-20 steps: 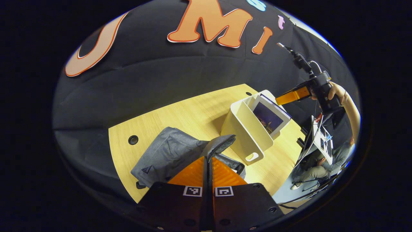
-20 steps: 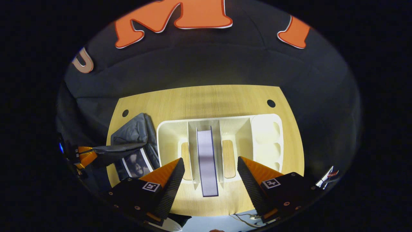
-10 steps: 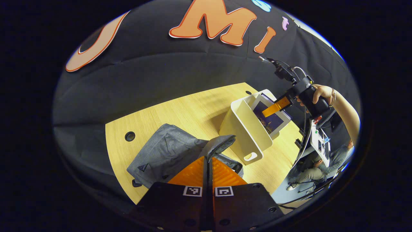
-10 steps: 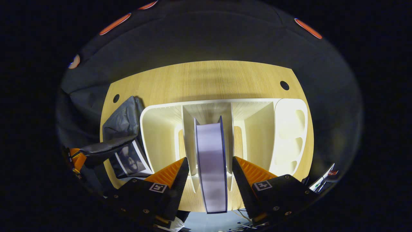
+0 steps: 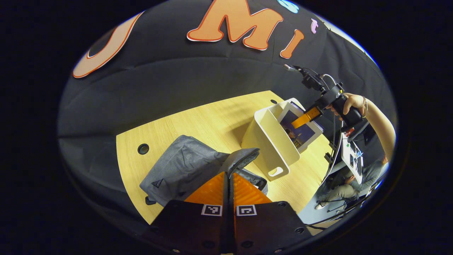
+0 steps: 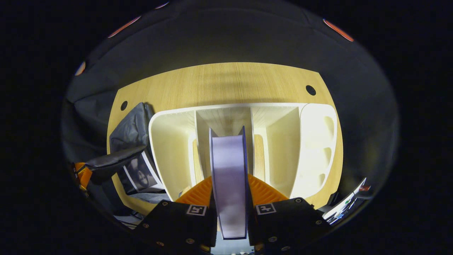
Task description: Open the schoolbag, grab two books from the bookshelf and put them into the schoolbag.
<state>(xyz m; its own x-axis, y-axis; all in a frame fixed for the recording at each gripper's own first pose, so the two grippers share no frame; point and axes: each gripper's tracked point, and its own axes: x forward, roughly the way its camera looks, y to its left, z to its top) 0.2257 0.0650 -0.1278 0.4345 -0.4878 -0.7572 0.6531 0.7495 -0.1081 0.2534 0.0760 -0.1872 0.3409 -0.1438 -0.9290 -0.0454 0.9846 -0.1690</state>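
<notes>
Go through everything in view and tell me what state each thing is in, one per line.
Schoolbag: open, flap lifted, one book already inside.
Left gripper: shut on the schoolbag flap.
Right gripper: shut on the second book.
Second book: upright, in the bookshelf's middle slot.
Bookshelf: standing on the table, other slots empty.

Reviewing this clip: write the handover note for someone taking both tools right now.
Left tool: shut on the schoolbag flap, holding it open.
Right tool: shut on the second book, which stands in the bookshelf middle slot.
Done: bag open; first book lies inside the bag.
Left: lift the second book out, carry it to the bag, drop it in, release.
</notes>
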